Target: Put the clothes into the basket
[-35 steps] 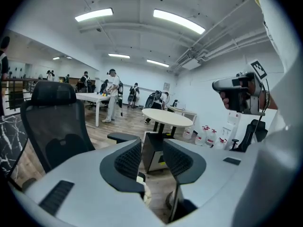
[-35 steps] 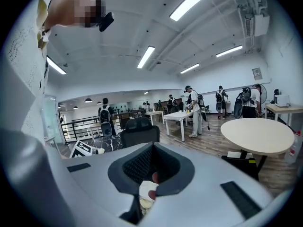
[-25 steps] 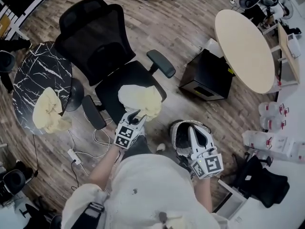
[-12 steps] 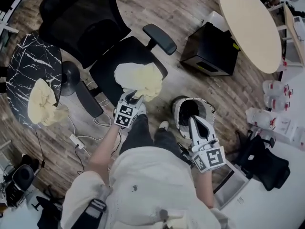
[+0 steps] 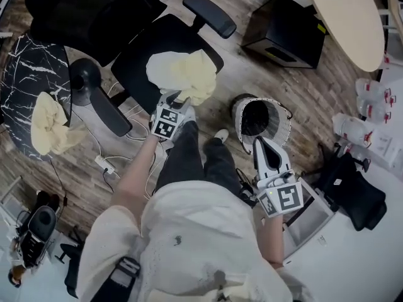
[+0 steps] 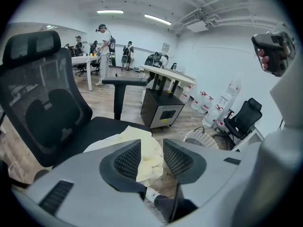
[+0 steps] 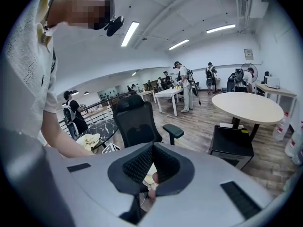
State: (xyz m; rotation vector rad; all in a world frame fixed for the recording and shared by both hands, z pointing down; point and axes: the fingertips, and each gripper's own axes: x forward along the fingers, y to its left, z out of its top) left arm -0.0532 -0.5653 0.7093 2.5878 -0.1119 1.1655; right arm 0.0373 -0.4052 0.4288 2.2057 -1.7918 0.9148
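The left gripper has its jaws standing apart, no wider than a second ago. The pale yellow garment shows in the gap beyond them, and the pads do not press on it. The right gripper has its jaws brought together at the tips with nothing held. From above, the left gripper has come down over the last second, from short of the office chair to the near edge of the garment on its seat. The right gripper has sunk too and now points at the near rim of the basket, which stands on the floor beside the person's feet and looks empty. A second pale garment lies well apart on the marble table. Nothing is in the basket yet; the descent looks like the approach to a first pick, which would need the open jaws pushed into the folds before closing.
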